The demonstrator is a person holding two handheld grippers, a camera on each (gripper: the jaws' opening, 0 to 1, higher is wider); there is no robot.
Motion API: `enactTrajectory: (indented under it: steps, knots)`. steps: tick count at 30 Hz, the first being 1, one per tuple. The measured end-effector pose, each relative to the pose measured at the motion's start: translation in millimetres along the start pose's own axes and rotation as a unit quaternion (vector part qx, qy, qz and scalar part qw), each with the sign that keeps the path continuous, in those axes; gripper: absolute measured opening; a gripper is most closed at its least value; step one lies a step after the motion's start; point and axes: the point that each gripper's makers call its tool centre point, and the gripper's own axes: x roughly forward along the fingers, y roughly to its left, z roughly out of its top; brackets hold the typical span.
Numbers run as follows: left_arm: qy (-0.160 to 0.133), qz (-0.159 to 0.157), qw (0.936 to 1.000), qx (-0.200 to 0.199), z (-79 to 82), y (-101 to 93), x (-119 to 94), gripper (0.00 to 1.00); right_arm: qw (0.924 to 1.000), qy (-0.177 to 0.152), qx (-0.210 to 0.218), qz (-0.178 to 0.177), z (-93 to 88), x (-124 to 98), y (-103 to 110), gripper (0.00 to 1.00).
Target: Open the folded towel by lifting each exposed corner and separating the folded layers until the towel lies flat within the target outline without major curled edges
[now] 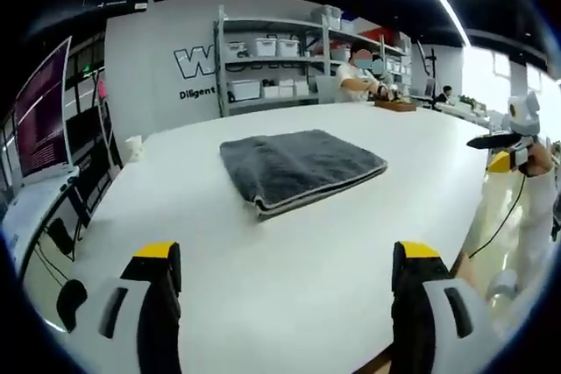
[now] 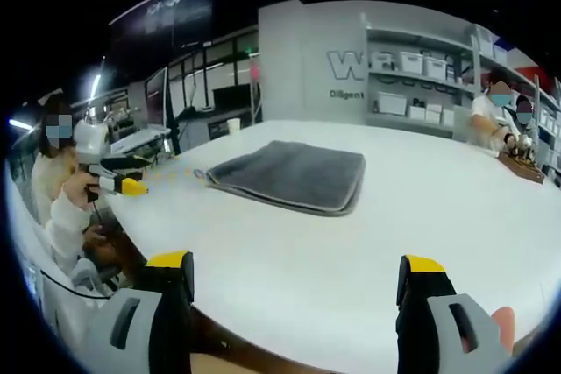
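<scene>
A dark grey towel lies folded in layers on the white table, its stacked edges facing the near side. My left gripper hangs open above the table's near edge, well short of the towel, with nothing between its yellow-tipped jaws. In the right gripper view the same towel lies ahead, and my right gripper is open and empty over the near edge. Each gripper also appears in the other view, held by the person: the right gripper and the left gripper.
Shelves with white bins stand against the back wall. People work at a wooden box at the table's far end. A white cup sits at the far left corner. Monitors line the left side.
</scene>
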Motion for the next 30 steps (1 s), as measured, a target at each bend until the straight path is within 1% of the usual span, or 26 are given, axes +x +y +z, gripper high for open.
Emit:
enactTrajectory:
  steps: [1,5,10,17,30]
  knots:
    - [0.002,0.002,1.0000,0.001,-1.5,1.1,-2,0.99,1.0000,0.000,0.000,0.000,0.0,0,0,0.96]
    - [0.005,-0.005,1.0000,-0.006,-2.6,-1.6,-4,1.00,1.0000,0.000,0.000,-0.001,-0.3,1,0,0.96]
    - [0.005,-0.010,0.9999,0.002,1.2,-5.7,-4,1.00,1.0000,0.004,-0.001,-0.003,-2.2,2,0,0.97]
    - [0.009,-0.019,0.9997,0.007,0.9,-11.8,-2,1.00,1.0000,-0.002,0.002,-0.007,-1.0,-1,-2,0.97]
    - [0.014,-0.018,0.9997,0.001,-4.6,-17.7,-3,1.00,0.9999,-0.003,0.007,-0.007,-1.0,-2,-4,0.97]
